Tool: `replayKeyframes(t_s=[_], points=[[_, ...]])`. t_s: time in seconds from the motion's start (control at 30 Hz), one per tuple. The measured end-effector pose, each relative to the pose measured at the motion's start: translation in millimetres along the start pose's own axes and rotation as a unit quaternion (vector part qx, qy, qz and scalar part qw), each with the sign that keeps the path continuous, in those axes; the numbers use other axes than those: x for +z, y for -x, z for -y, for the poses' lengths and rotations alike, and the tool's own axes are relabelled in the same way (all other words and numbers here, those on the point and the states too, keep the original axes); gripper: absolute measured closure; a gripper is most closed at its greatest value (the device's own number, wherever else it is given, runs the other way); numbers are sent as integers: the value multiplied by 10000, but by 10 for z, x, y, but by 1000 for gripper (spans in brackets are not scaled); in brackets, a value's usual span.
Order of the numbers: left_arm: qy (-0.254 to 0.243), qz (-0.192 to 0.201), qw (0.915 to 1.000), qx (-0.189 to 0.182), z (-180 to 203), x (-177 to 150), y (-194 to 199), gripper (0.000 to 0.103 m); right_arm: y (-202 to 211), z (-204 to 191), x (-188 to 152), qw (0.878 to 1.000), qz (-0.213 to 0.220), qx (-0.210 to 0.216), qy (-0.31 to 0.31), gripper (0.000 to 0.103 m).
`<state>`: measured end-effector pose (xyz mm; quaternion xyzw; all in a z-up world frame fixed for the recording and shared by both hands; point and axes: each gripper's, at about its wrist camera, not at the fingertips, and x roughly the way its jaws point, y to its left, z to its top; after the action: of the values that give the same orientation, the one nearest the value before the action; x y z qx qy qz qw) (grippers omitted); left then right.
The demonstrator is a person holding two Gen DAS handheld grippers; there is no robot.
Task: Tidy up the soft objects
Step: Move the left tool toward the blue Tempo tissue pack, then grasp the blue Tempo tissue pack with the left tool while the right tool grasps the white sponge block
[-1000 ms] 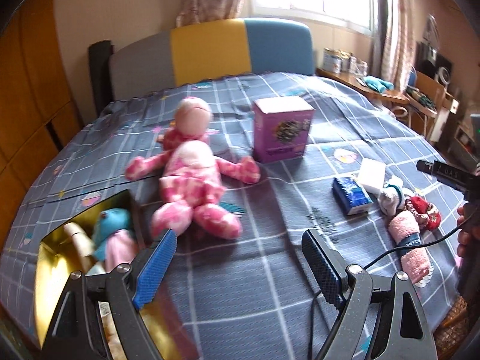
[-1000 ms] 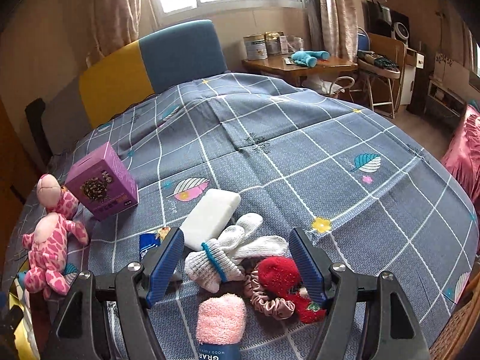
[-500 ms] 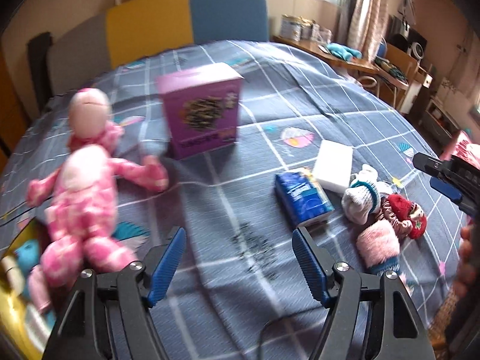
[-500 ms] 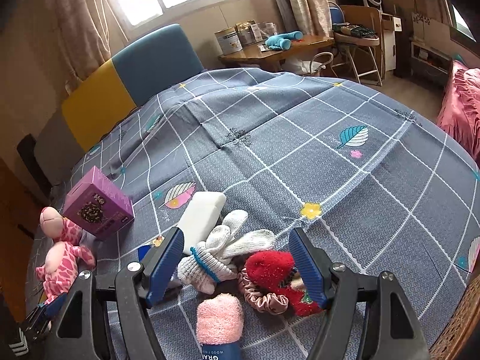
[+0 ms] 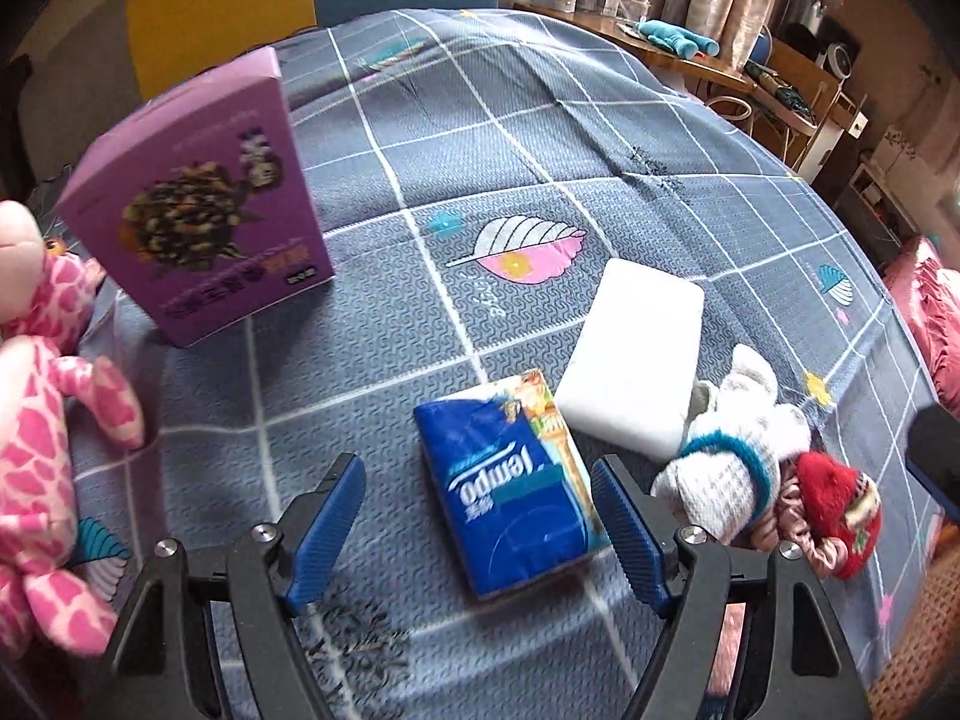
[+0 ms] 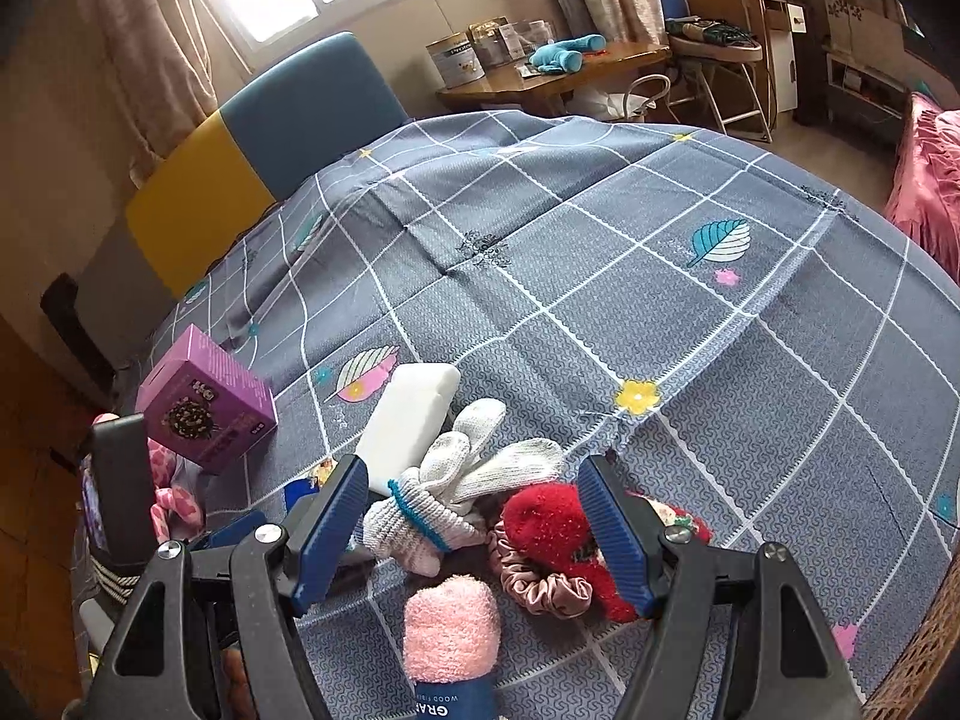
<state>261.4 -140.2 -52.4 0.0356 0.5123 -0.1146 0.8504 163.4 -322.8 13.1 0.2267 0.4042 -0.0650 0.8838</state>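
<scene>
My left gripper (image 5: 478, 522) tilts down over the tissue pack (image 5: 510, 489), jaws opening, unpressed; bare bedspread (image 5: 540, 138) lies beyond; right gripper (image 6: 474, 525) jaws wide, empty.

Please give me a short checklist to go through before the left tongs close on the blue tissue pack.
1. Left tongs empty: ok; they are opening, with nothing pressed between the pads.
2. Blue tissue pack lined up: ok, it lies between the two fingers in the left wrist view, nearer the right one.
3. Pack clear of neighbours: not ok; the white sponge block sits against its far corner.
4. Right tongs out of the way: ok; they hang open over the white sock bundle and red sock, gripping nothing.
5. Pads down at the pack's sides: cannot tell.
</scene>
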Motion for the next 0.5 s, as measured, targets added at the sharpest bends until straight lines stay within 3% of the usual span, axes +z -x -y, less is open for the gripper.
replayKeyframes(t_s=[0.1,0.13,0.23,0.4,0.5], points=[[83,-63,9999,54,-2,65,-135,27,-14,17,0,10000,-31,21,-46,29],[161,-80,9998,-13,-19,78,-171,40,-17,11,-1,10000,-26,7,-25,29],[147,-85,9998,-137,-10,47,-203,44,-18,-2,1,10000,8,-2,39,29],[137,249,9989,-377,-56,-147,130,45,-12,19,5,10000,33,-35,0,29],[90,479,9984,-284,-221,-362,442,45,-28,13,0,10000,-16,-33,7,29]])
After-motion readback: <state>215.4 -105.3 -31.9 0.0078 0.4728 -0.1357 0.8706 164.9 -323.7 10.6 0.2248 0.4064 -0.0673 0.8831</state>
